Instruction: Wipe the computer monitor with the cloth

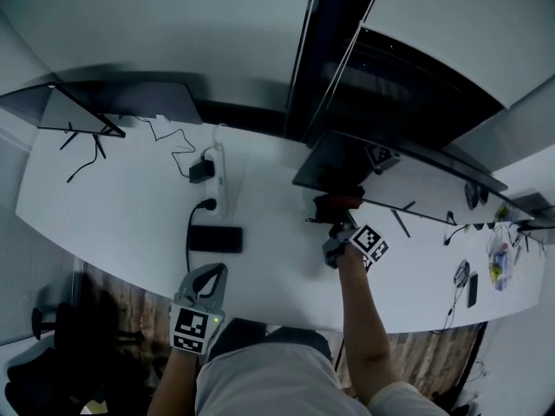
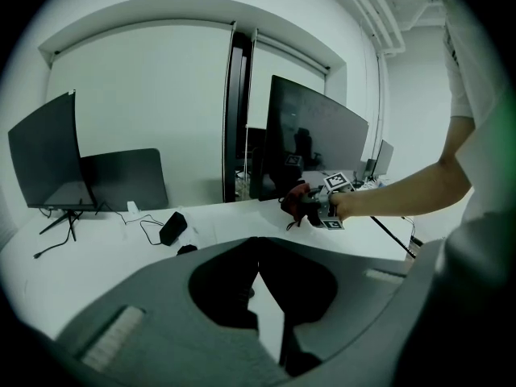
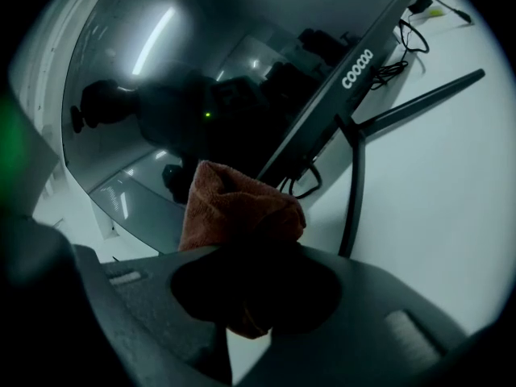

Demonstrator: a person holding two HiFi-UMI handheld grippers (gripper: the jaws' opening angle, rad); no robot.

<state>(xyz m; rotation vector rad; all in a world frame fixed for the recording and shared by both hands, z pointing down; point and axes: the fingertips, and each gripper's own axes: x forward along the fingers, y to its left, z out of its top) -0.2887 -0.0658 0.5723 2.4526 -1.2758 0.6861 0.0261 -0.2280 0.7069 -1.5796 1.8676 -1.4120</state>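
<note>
The dark monitor [image 1: 347, 159] stands at the middle right of the white desk [image 1: 130, 206]. My right gripper [image 1: 341, 237] is shut on a rust-red cloth [image 1: 336, 204] just in front of the monitor's lower edge. In the right gripper view the cloth [image 3: 234, 204] bunches out of the right gripper [image 3: 242, 256], close to the screen [image 3: 201, 95] near its bottom bezel; I cannot tell whether it touches. My left gripper [image 1: 215, 274] hangs at the desk's front edge, far from the monitor. In the left gripper view the left gripper [image 2: 258, 244] is shut, holding nothing.
A second monitor [image 1: 113, 107] stands at the back left. A white power strip [image 1: 218, 180] with a black adapter [image 1: 201, 170] and a flat black device [image 1: 215, 238] lie left of centre. The monitor's stand legs [image 3: 355, 176] spread over the desk. Small items and cables [image 1: 464, 276] lie far right.
</note>
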